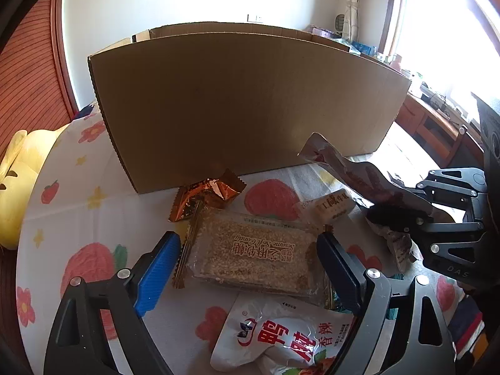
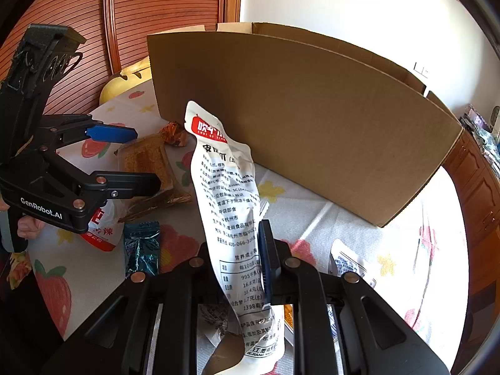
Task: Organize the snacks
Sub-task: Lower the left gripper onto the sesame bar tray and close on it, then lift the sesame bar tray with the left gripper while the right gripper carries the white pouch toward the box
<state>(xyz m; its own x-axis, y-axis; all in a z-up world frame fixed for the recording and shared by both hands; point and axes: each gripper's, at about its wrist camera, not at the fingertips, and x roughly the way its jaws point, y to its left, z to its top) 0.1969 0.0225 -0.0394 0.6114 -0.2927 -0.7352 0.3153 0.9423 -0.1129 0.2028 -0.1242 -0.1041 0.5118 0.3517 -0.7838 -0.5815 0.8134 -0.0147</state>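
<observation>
A sesame candy pack (image 1: pixel 253 250) lies flat on the strawberry-print cloth (image 1: pixel 93 187), in front of a tall cardboard box (image 1: pixel 243 103). My left gripper (image 1: pixel 247 240) is open around it, one blue pad on each side, neither pressing. The right wrist view shows the left gripper (image 2: pixel 143 159) over the candy pack (image 2: pixel 143 159). My right gripper (image 2: pixel 240 237) is shut on a long white snack pouch (image 2: pixel 228 187), which sticks up towards the box (image 2: pixel 312 125). From the left wrist view the right gripper (image 1: pixel 384 200) holds the pouch (image 1: pixel 343 162) tilted above the cloth.
An orange foil wrapper (image 1: pixel 206 193) lies by the box. A white and red pouch (image 1: pixel 281 337) lies near me, a small white pack (image 1: pixel 331 209) to the right, a teal foil pack (image 2: pixel 142 250) beside it. A yellow plush (image 1: pixel 22 181) sits left; wooden cabinets (image 2: pixel 478 187) stand right.
</observation>
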